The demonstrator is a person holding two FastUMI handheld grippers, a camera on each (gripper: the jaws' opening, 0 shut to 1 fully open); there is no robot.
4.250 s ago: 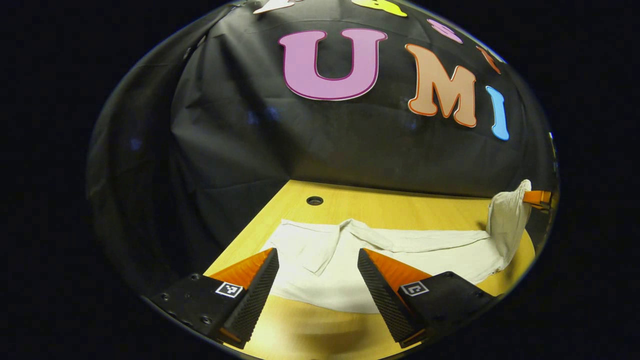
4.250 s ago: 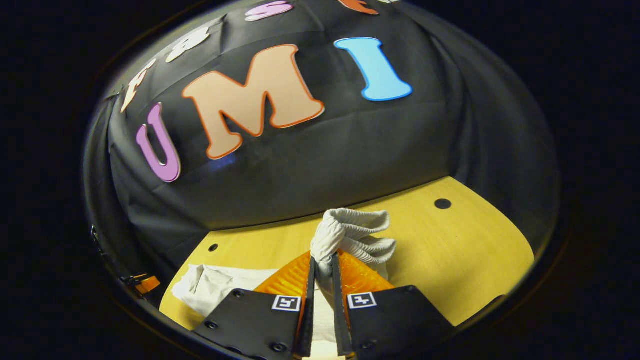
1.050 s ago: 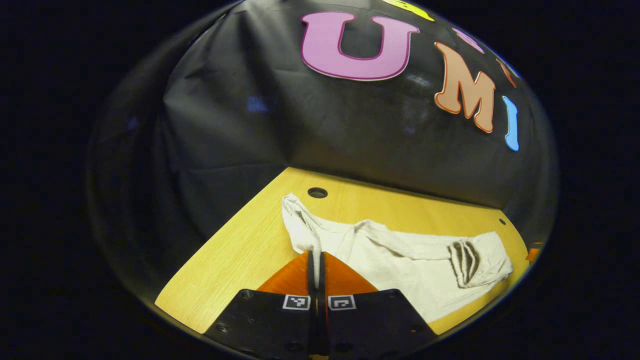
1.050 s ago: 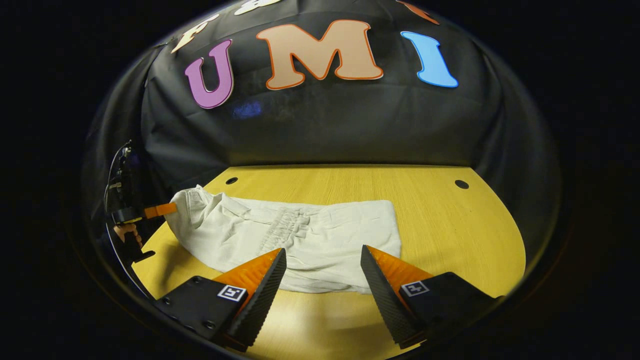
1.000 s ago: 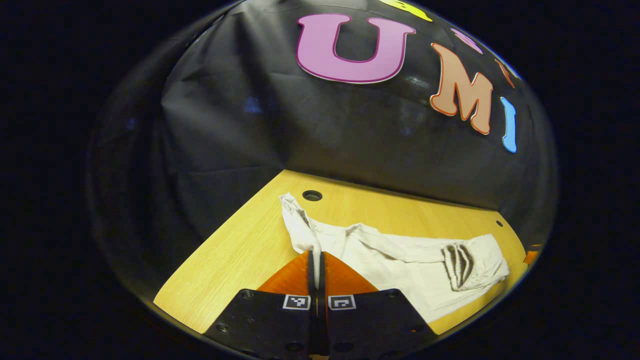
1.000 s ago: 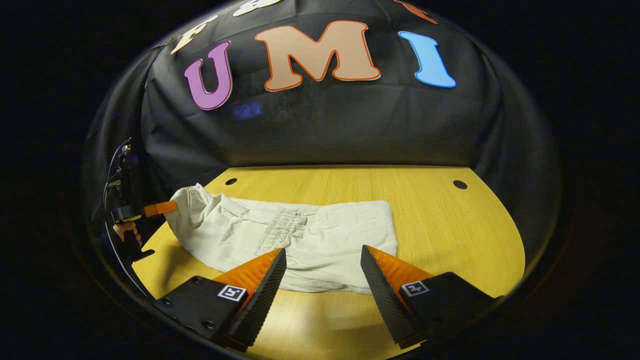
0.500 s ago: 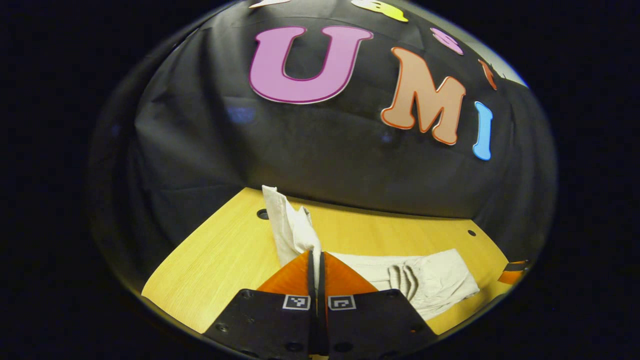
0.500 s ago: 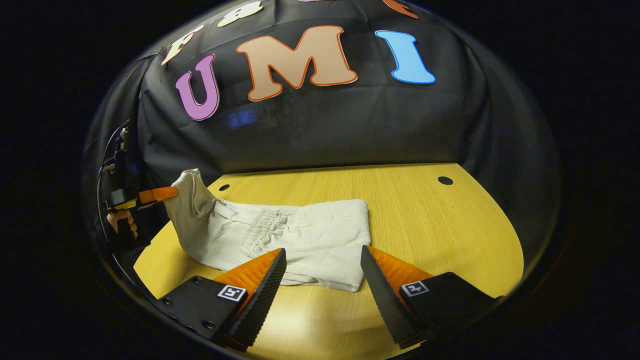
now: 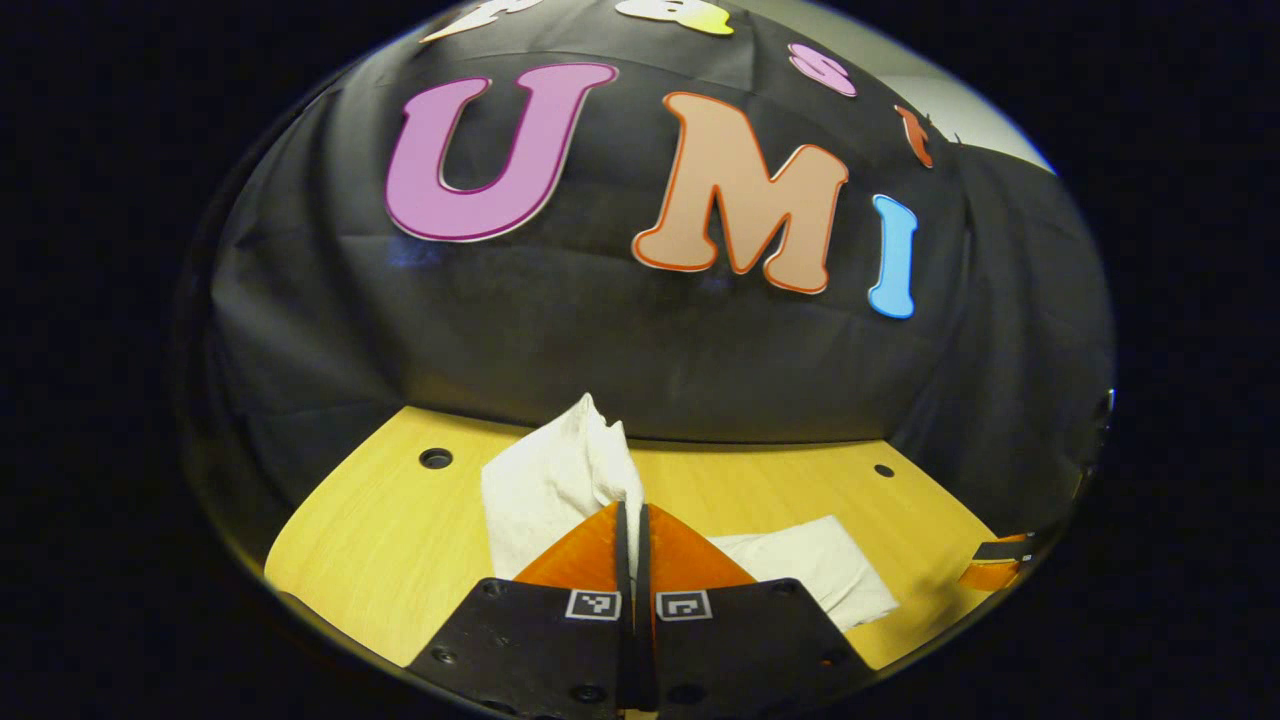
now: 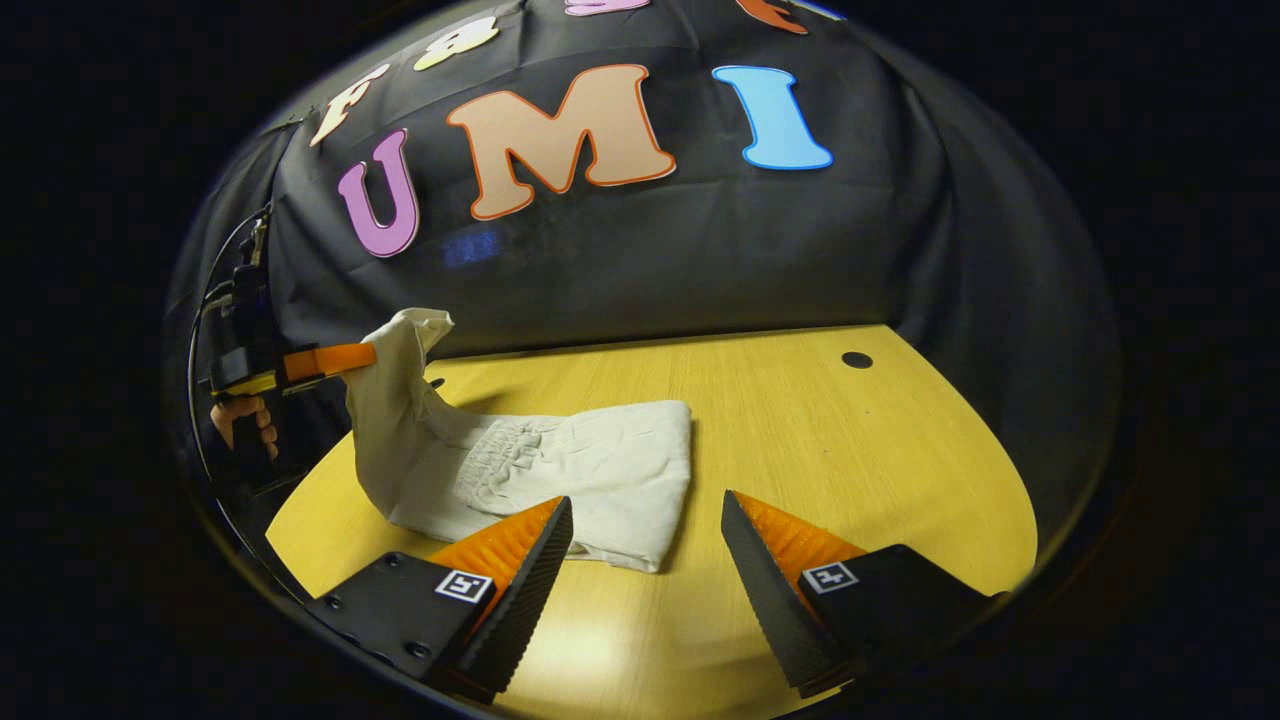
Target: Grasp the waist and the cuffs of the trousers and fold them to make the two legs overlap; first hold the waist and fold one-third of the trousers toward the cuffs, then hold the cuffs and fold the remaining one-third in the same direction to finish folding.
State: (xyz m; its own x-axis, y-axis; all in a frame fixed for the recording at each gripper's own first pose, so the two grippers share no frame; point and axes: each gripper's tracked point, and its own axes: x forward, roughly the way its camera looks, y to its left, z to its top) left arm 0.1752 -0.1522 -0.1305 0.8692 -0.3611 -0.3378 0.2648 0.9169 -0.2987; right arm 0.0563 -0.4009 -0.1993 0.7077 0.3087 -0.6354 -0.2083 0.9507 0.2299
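The off-white trousers (image 10: 560,470) lie on the yellow wooden table (image 10: 850,470), the waist end folded over the middle with its gathered band on top. My left gripper (image 9: 632,510) is shut on the cuff end (image 9: 560,480), which stands lifted in front of it. In the right gripper view that left gripper (image 10: 330,358) sits at the far left in a hand, holding the cuffs (image 10: 400,350) raised above the table. My right gripper (image 10: 645,520) hangs open above the table's near edge, just in front of the folded trousers, nothing between its fingers.
The table has small round holes near its back edge (image 10: 857,359) (image 9: 435,458). Black cloth walls close in the back and sides. Bare tabletop stretches right of the trousers (image 10: 880,440). The right gripper's tip (image 9: 995,570) shows at the far right of the left gripper view.
My left gripper has lifted the cuff end higher and carried it toward the folded waist part. The right gripper stays open, drifting slightly.
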